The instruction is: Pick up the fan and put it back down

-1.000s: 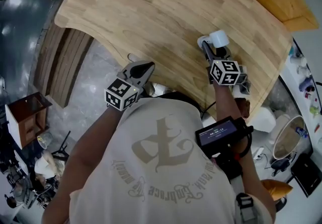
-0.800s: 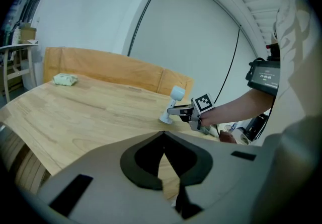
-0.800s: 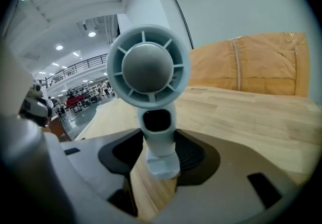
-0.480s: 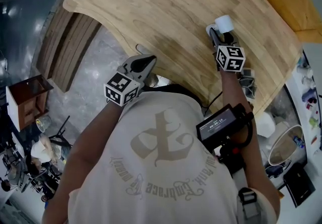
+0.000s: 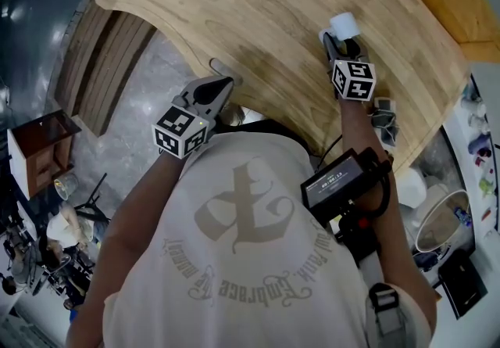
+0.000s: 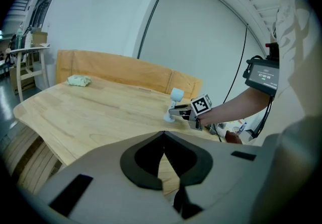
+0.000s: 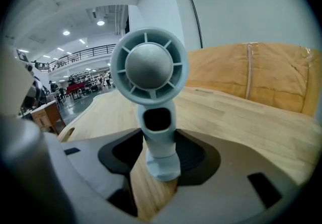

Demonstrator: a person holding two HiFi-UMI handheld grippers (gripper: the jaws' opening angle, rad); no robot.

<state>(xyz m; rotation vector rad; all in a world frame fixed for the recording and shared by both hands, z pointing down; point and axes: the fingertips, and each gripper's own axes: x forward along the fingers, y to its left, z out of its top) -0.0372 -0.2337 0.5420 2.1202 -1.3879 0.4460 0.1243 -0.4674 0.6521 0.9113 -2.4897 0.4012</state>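
Two grippers are in play, but only the right gripper (image 5: 342, 46) is at work. Its jaws are closed to a narrow gap on the stem of the fan (image 5: 344, 25), one dark pad pressed against each side just below the round grilled head. The fan is small and pale, with a short stem and a flared foot. It stands upright on the desk (image 5: 258, 10), toward 1 o'clock in the head view and not far from the curved near edge. The gripper reaches it from 6 o'clock.

As for progress, the grasp is made. The foot appears to sit on the wood or barely clear of it, and neither gripper view shows a clear gap beneath it, so I cannot tell whether it has left the surface. On that reading, either the lift has not begun or the fan has been set back and only the release is left. The frames alone do not settle which. Whichever it is, the fan stays vertical and square between the pads, so no tilt needs correcting.

The left gripper (image 5: 221, 87) hangs idle at about 8 o'clock from the fan and well apart from it, over the desk's near edge. Its jaws are together at the tips with nothing between them, and they point across the desk toward the fan.
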